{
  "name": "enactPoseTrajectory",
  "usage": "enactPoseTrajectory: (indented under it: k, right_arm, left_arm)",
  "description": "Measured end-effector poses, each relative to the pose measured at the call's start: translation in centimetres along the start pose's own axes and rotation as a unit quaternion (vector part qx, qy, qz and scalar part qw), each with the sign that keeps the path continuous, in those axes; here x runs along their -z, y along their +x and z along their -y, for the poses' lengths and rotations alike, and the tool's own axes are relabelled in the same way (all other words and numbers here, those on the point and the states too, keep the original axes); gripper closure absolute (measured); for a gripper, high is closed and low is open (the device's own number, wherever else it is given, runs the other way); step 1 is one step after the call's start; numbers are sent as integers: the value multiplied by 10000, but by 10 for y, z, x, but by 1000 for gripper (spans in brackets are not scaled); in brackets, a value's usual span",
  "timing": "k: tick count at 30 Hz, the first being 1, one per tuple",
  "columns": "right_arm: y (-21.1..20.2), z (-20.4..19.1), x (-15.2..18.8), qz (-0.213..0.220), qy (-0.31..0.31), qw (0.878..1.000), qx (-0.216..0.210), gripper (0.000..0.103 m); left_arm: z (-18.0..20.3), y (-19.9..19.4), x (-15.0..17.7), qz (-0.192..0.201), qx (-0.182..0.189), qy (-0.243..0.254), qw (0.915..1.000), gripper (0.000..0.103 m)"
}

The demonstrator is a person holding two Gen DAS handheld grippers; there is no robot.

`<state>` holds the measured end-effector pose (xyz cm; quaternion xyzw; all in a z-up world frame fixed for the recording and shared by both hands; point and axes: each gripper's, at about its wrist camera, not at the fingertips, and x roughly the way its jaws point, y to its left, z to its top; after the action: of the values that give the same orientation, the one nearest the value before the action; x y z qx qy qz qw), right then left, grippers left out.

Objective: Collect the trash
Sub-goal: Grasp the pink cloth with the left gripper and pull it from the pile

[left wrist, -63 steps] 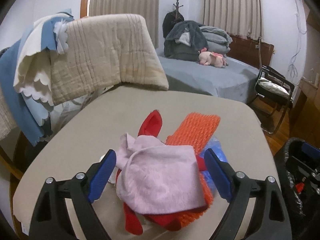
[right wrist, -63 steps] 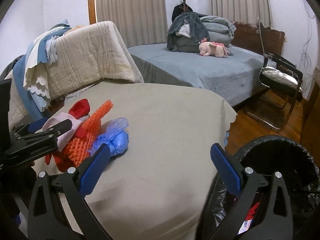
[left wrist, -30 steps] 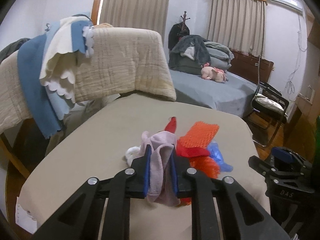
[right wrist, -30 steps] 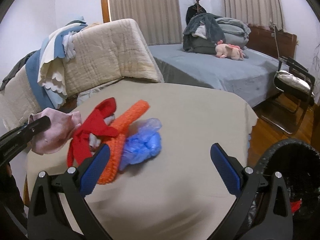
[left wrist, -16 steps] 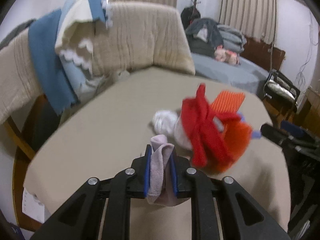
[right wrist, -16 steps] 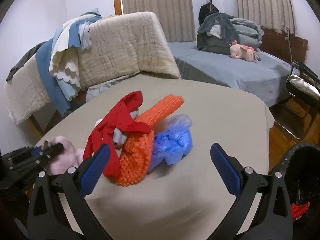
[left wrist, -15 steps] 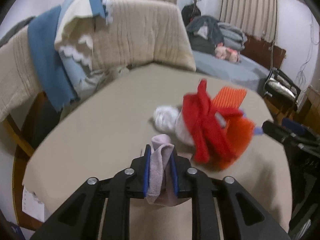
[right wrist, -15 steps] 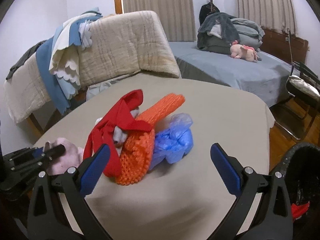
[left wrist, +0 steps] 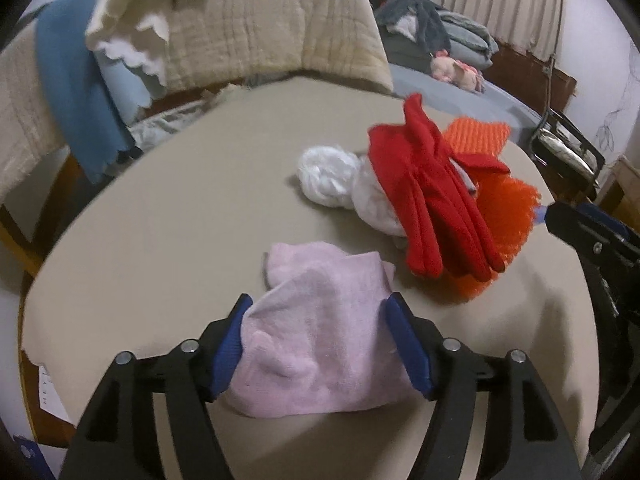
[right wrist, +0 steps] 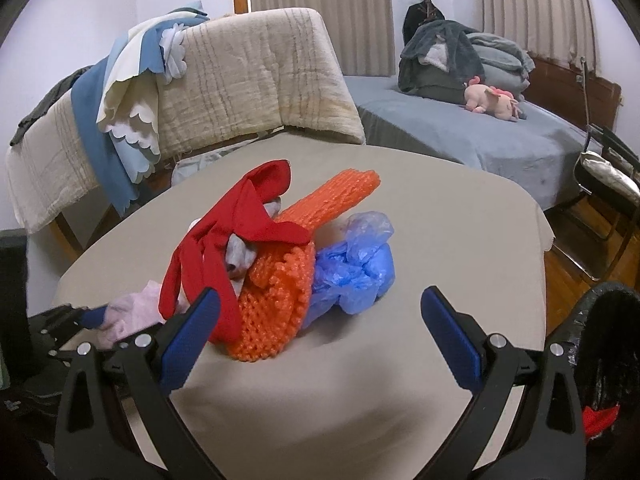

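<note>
1. In the view from my left tool, the table [left wrist: 160, 216] with its beige cover fills the middle of the frame. In the upper left a quilt [left wrist: 272, 24] hangs over a rail, with a blue cloth [left wrist: 76, 92] beside it. A bed [left wrist: 472, 92] lies in the upper right.
2. My left gripper [left wrist: 320, 344] is at the bottom centre. Its jaws have just been opening and now stand about half open. The pink cloth [left wrist: 320, 320] lies between them on the table. The blue pads are at its two edges, but they do not squeeze it any more.
3. The pink cloth is soft and crumpled, pale pink, spread wide. Its long axis runs from the bottom of the frame up toward the centre, and one folded corner points to the upper left.
4. Right of centre is the rest of the pile: a red cloth [left wrist: 432, 200] draped over an orange net [left wrist: 504, 204], with a white wad [left wrist: 332, 176] touching its left side. The red cloth runs from upper left down to lower right.
5. In the view from my right tool, my right gripper [right wrist: 320, 332] is at the bottom, wide open and holding nothing. The pile lies just beyond its left finger, and a blue plastic bag [right wrist: 352, 272] is there against the orange net.
6. The black trash bin [right wrist: 600, 344] is at the lower right edge, beside the table. Nothing stands between the pile and my right tool.
</note>
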<state>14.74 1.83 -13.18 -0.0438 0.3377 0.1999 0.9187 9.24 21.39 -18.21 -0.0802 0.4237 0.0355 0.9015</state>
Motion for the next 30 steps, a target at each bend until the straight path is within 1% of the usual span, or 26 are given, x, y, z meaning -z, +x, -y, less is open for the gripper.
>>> enactPoseTrajectory:
  k: [1, 2, 4, 5, 9, 14, 21, 25, 29, 30]
  right_arm:
    - [0, -1, -1, 7, -5, 10000, -1, 5]
    - [0, -2, -1, 22, -20, 10000, -4, 5]
    - [0, -4, -3, 45, -59, 10000, -7, 5]
    - [-1, -5, -3, 58, -72, 10000, -10, 5]
    - [-4, -8, -9, 180, -69, 9998, -41, 5]
    - [-7, -15, -23, 359, -28, 9992, -192, 5]
    - [10, -39, -42, 430, -160, 9981, -420, 6]
    - [29, -53, -49, 330, -244, 9980, -474, 6]
    - [49, -64, -52, 186, -371, 9983, -417, 6]
    - [54, -65, -52, 131, -389, 9983, -416, 8]
  left_arm:
    - [0, 2, 1, -54, 77, -5, 10000, 58]
    - [-1, 4, 1, -77, 201, -35, 9998, 70]
    - [-1, 3, 1, -66, 352, -87, 9993, 83]
    - [0, 2, 1, -51, 365, -92, 9993, 86]
    - [-2, -9, 0, 194, 335, -160, 9991, 88]
    - [-13, -26, -11, 494, 223, -302, 9981, 88]
    - [-27, -38, -29, 759, -8, -317, 9966, 88]
    - [-35, -38, -34, 804, -84, -363, 9961, 88]
    - [-44, -36, -37, 832, -147, -419, 9955, 88]
    - [-46, -36, -38, 839, -163, -438, 9954, 88]
